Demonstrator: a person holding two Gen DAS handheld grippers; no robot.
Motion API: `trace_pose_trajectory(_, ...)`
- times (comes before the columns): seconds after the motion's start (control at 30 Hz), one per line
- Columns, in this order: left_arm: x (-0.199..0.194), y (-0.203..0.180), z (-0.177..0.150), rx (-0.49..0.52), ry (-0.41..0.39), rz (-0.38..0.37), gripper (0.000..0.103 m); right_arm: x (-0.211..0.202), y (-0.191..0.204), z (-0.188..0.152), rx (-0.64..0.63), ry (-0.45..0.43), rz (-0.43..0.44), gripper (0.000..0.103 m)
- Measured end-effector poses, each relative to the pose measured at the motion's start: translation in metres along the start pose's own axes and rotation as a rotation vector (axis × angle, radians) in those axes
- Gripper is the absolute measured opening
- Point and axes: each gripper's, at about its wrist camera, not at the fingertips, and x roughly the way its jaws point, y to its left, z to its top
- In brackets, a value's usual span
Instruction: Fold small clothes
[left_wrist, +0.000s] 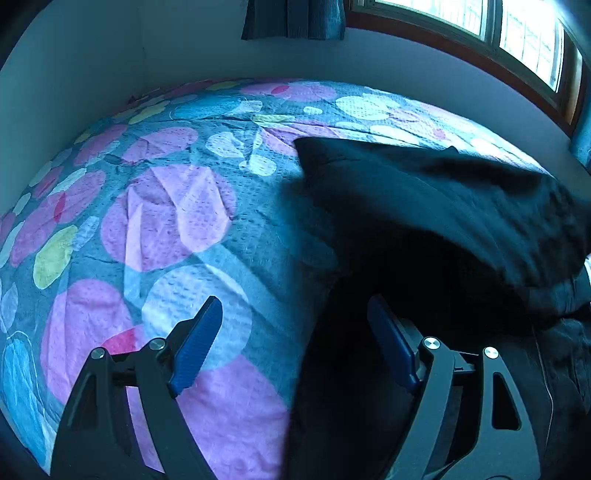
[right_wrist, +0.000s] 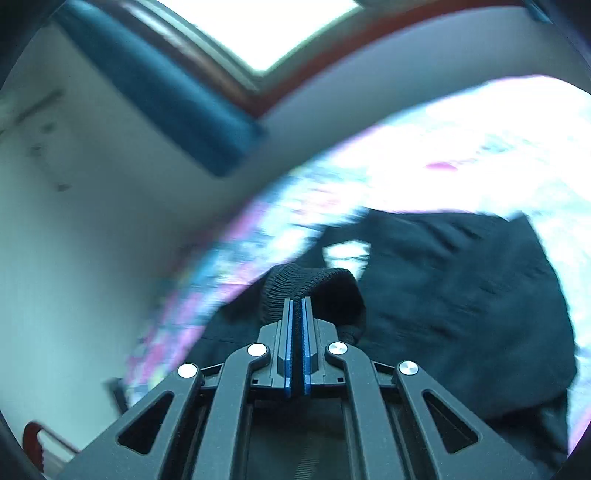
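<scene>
Fingers of right gripper (right_wrist: 297, 306) clenched on the ribbed hem of the black garment (right_wrist: 461, 302), blue pads nearly touching with only a thin bite of knit between. Fingers of left gripper (left_wrist: 295, 332) released and wide apart, nothing between them, hovering over the garment's near edge where it meets the quilt.

Garment spread across the flowered bedspread (left_wrist: 177, 221), part of it raised off the bed in a sagging sheet, the rest pooled dark below. Blurred in the right wrist view, so exact lie of sleeves or seams not readable.

Risks, as judged from here:
- Shallow pinch at the hem; likely to slip out if pulled fast, since the weight of hanging cloth drags against it.
- One-corner lift; likely to fold crooked or bunch unless the left side catches a matching edge.
- Left fingers low over both cloths; could nip the bedspread along with the garment, dragging the quilt.
- Dark cloth on dark shadow; edge hard to find, easy to grab two layers.

Beyond the bed: pale wall, window (left_wrist: 524, 33), dark curtain (left_wrist: 295, 18).
</scene>
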Motion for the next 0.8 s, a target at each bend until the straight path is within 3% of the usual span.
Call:
trace_pose_trajectory(0.13,0.015,-0.001,0.01,-0.015,0.049,0.058,0.081,0.02,-0.051,-0.018,0.076,0.054,-0.106,0.004)
trace_pose_trajectory(0.23,0.019,0.002,0.016,-0.05,0.064,0.046,0.081,0.02,-0.074,-0.026,0.12,0.071,-0.102,0.004)
trace_pose_trajectory(0.37,0.02,-0.003,0.025,-0.041,0.045,0.07,0.081,0.015,-0.069,-0.02,0.117,0.043,-0.068,0.004)
trace_pose_trajectory(0.5,0.033,0.001,0.032,-0.072,0.069,0.108,0.081,-0.014,-0.059,-0.018,0.037,-0.046,-0.134,0.004)
trace_pose_trajectory(0.67,0.048,0.01,0.027,-0.119,0.113,0.115,0.081,0.004,-0.087,-0.029,0.06,0.034,-0.229,0.004)
trace_pose_trajectory(0.8,0.056,0.018,0.022,-0.147,0.144,0.116,0.081,0.008,-0.105,-0.032,0.115,0.045,-0.222,0.005)
